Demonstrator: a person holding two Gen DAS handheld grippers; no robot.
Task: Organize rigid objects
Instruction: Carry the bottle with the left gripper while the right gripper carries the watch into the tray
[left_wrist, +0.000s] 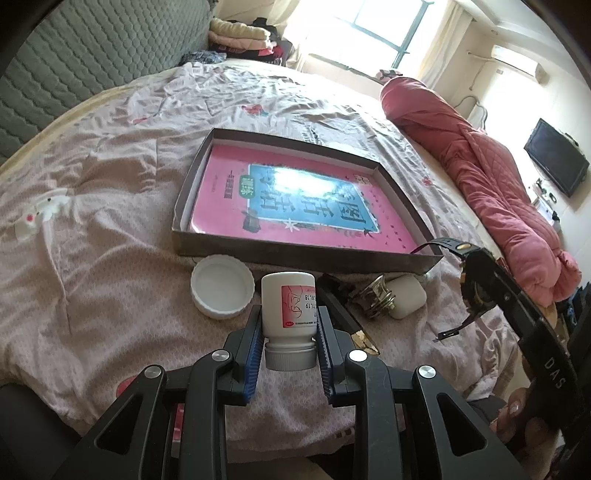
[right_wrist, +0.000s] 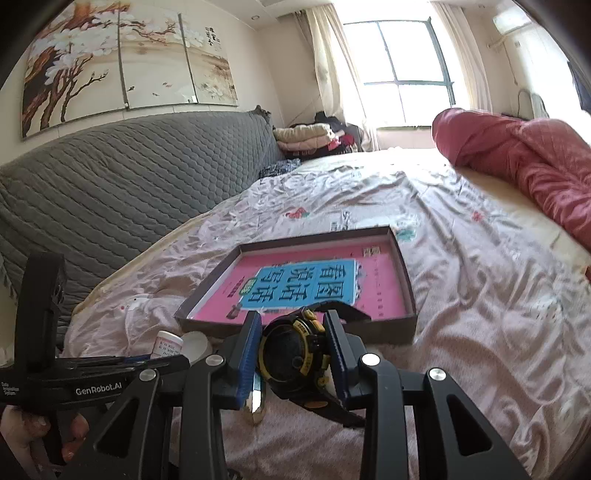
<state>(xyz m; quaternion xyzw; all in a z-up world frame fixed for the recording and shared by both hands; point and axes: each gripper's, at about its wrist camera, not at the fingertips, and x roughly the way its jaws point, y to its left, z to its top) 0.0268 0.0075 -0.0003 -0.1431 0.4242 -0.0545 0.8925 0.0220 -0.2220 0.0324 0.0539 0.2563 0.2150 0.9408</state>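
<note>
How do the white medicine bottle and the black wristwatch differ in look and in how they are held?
The medicine bottle is white and cylindrical; the wristwatch is black with yellow trim and straps. The bottle is in the left gripper, the watch in the right gripper. Both sit between blue pads above the bed.

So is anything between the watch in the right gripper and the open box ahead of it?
Nothing visible blocks it. The watch sits in the right gripper, just short of the box near wall. Inside, only a flat pink book covers the floor.
</note>
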